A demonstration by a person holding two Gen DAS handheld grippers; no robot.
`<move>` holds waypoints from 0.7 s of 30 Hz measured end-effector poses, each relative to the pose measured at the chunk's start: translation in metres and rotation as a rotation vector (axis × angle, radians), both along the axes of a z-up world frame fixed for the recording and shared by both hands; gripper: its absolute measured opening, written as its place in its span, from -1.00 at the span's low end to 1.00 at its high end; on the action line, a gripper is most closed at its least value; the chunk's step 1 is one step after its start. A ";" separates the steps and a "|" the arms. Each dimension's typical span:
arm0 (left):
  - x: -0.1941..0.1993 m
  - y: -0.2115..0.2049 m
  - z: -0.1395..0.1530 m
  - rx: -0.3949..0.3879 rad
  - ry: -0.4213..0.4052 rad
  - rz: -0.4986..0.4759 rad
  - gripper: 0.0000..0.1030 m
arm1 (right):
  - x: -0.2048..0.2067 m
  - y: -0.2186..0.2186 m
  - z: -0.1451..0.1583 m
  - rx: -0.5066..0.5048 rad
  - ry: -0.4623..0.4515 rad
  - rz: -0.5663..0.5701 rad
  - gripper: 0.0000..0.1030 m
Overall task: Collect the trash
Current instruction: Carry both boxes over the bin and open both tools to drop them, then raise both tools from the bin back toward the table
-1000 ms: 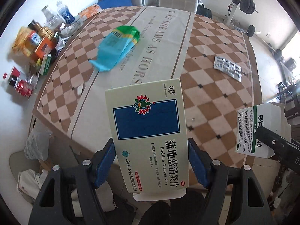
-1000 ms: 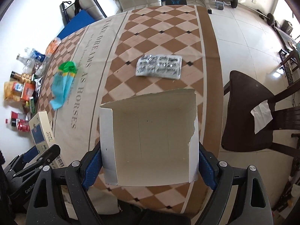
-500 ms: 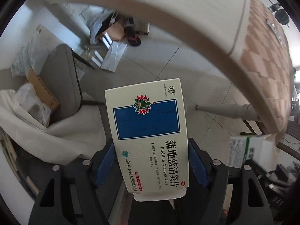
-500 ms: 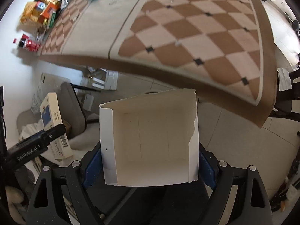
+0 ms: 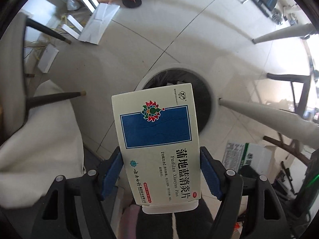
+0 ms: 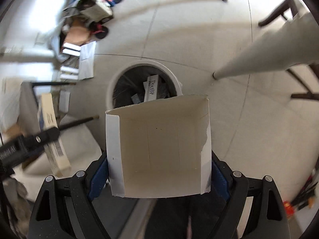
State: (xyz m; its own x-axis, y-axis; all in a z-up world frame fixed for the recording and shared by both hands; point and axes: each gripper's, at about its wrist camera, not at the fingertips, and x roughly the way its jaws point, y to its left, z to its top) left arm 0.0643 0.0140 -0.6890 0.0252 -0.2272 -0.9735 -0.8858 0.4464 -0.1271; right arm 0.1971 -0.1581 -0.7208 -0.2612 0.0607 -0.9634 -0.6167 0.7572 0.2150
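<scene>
Left gripper (image 5: 160, 176) clamps the blue-and-cream medicine box (image 5: 157, 139) by its long sides, pointing down above the white trash bin (image 5: 211, 91) on the tiled floor (image 5: 179, 29). Right gripper (image 6: 159, 171) squeezes a torn open carton (image 6: 159, 149) just near of that bin, already holding discarded boxes (image 6: 151, 87).

Medicine box (image 5: 157, 139) hides part of the bin (image 5: 211, 99).
</scene>
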 end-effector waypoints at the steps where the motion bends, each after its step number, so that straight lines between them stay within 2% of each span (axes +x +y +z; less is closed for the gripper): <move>1: 0.003 -0.001 -0.012 -0.009 0.006 -0.007 0.42 | 0.006 0.007 -0.014 0.001 0.006 -0.004 0.73; 3: 0.008 0.001 -0.038 -0.036 0.026 -0.014 0.43 | 0.013 0.018 -0.041 0.006 0.004 0.003 0.73; 7: 0.013 0.001 -0.058 -0.031 0.032 -0.023 0.47 | 0.022 0.031 -0.083 0.001 0.018 0.009 0.74; 10: 0.013 -0.001 -0.061 -0.022 0.039 -0.032 1.00 | 0.024 0.037 -0.102 0.009 0.035 0.011 0.77; 14: 0.005 0.002 -0.059 0.014 0.044 -0.020 1.00 | 0.022 0.045 -0.118 0.004 0.051 0.037 0.80; 16: 0.002 0.001 -0.053 0.069 0.070 -0.024 1.00 | 0.023 0.044 -0.119 0.000 0.033 0.029 1.00; 18: -0.002 -0.001 -0.044 0.129 0.079 -0.032 1.00 | 0.022 0.043 -0.113 0.004 -0.005 0.028 1.00; 21: -0.008 -0.003 -0.036 0.170 0.093 -0.032 1.00 | 0.023 0.040 -0.107 0.028 -0.004 0.038 1.00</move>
State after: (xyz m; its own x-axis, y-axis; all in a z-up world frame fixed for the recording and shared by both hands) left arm 0.0559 0.0112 -0.7246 -0.0711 -0.0585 -0.9958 -0.8752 0.4826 0.0341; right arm 0.2199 -0.1176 -0.8283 -0.2597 0.0777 -0.9626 -0.6460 0.7270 0.2329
